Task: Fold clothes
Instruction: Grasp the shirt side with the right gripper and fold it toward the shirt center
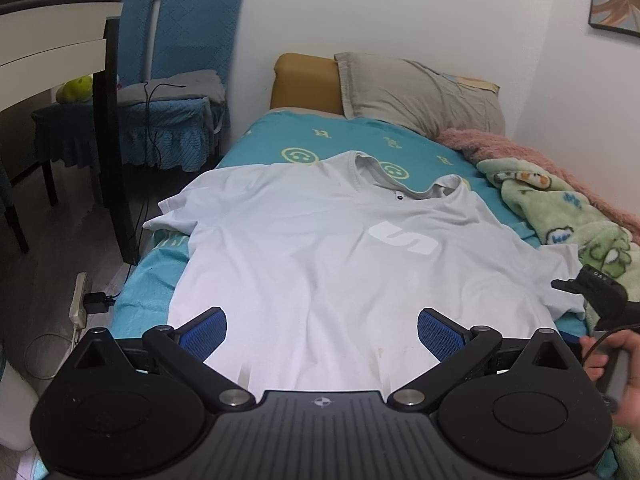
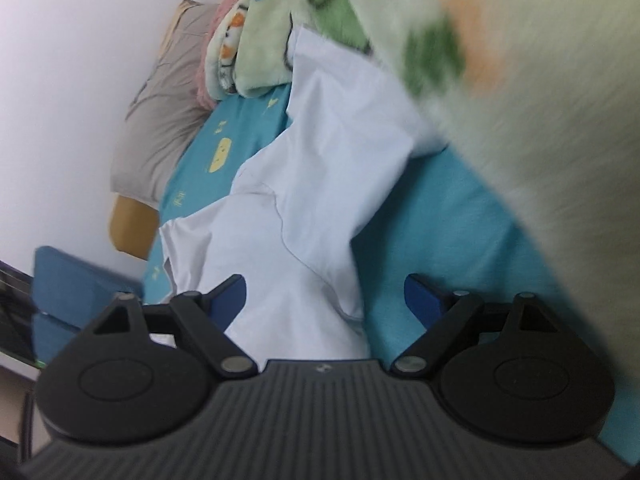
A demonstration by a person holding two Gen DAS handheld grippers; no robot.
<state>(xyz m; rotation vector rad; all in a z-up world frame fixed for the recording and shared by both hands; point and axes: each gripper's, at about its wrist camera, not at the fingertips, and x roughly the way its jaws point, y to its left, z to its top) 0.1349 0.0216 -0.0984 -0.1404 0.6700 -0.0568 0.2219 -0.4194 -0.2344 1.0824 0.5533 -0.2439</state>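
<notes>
A white T-shirt (image 1: 320, 260) with a pale S logo lies face up and spread out on the teal bed sheet (image 1: 280, 136), collar toward the pillow. My left gripper (image 1: 322, 332) is open, its blue pads wide apart just above the shirt's lower hem. In the right wrist view, which is tilted and blurred, the right gripper (image 2: 324, 292) is open over the shirt's sleeve (image 2: 320, 184) and side seam, with nothing pinched between the pads. A person's hand (image 1: 612, 364) holds that gripper at the left view's right edge.
A grey pillow (image 1: 420, 96) lies at the head of the bed. A green printed blanket (image 1: 560, 208) and a pink one (image 1: 520, 148) are bunched along the wall side. Blue covered chairs (image 1: 192, 40), a table (image 1: 60, 40) and a floor power strip (image 1: 78, 300) stand left of the bed.
</notes>
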